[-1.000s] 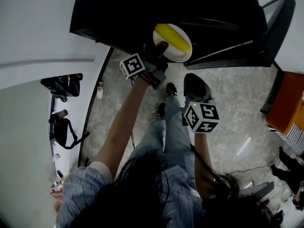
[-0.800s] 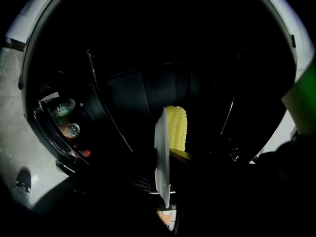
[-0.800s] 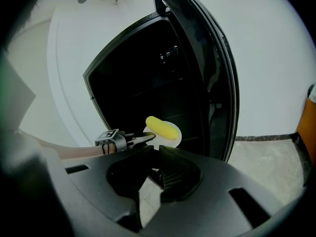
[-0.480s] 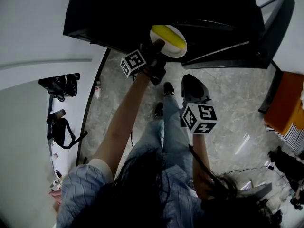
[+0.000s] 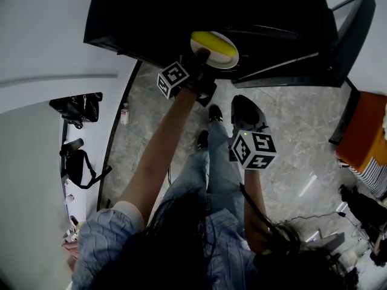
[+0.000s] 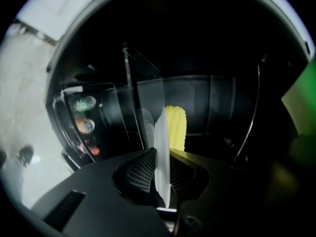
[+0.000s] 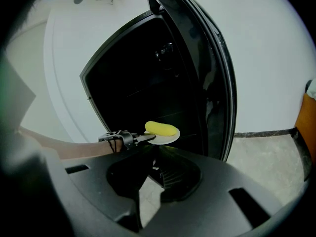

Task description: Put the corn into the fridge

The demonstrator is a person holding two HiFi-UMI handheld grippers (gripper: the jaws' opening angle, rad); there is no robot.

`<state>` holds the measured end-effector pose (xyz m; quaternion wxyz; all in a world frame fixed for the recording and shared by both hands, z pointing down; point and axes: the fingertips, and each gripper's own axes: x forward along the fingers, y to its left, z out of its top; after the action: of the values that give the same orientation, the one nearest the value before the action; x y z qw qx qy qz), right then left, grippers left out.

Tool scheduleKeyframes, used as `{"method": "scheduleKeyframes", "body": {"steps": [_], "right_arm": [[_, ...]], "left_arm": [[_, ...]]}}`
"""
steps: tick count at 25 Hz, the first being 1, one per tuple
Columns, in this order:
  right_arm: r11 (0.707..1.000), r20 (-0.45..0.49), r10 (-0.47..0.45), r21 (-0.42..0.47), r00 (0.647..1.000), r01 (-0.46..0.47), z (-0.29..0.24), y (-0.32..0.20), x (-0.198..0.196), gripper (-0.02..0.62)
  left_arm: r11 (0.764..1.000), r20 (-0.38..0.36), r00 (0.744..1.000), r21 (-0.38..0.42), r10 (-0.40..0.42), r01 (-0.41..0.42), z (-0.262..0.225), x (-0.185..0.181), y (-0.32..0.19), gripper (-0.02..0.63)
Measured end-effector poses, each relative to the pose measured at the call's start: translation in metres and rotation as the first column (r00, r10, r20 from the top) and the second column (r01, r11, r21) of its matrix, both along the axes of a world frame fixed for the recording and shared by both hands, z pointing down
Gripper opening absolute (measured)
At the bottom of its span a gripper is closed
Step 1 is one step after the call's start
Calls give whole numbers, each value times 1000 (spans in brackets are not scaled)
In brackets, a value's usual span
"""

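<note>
- The left gripper (image 5: 201, 58) grips a white plate (image 5: 232, 60) by its rim. Its fingers (image 6: 139, 171) are closed narrow on the thin edge, so the plate serves as a tray.
- The corn (image 5: 213, 42) lies on that plate, which is held near level, probably so the cob does not roll off. It is at the mouth of the open fridge (image 5: 254, 11) and, as I judge it, not yet on a shelf.
- The right gripper (image 7: 148, 181) hangs back with its fingers apart and empty, likely to stay clear of the door (image 7: 219, 83).
</note>
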<state>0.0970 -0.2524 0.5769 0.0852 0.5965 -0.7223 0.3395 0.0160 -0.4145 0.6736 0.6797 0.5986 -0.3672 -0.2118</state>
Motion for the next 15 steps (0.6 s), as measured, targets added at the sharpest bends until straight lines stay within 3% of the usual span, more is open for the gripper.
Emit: {"method": "scheduleKeyframes", "body": {"steps": [4, 7, 10, 12, 15], "right_arm": [[1000, 11, -3, -7, 1000, 3, 1, 4, -5, 43], [1000, 16, -1, -15, 1000, 1, 3, 8, -6, 43], [1000, 24, 9, -18, 1000, -8, 4, 11, -4, 43], [1000, 25, 17, -17, 1000, -16, 2, 12, -1, 43], [999, 23, 29, -19, 999, -29, 2, 13, 5, 43]], "left_arm": [[994, -34, 995, -57, -95, 93, -1, -2, -5, 41], [986, 32, 989, -69, -148, 150, -2, -3, -10, 41], [982, 120, 975, -24, -185, 189, -6, -2, -21, 41], [976, 104, 971, -15, -216, 219, -9, 1, -30, 40], [963, 35, 966, -69, -257, 259, -9, 7, -42, 41]]}}
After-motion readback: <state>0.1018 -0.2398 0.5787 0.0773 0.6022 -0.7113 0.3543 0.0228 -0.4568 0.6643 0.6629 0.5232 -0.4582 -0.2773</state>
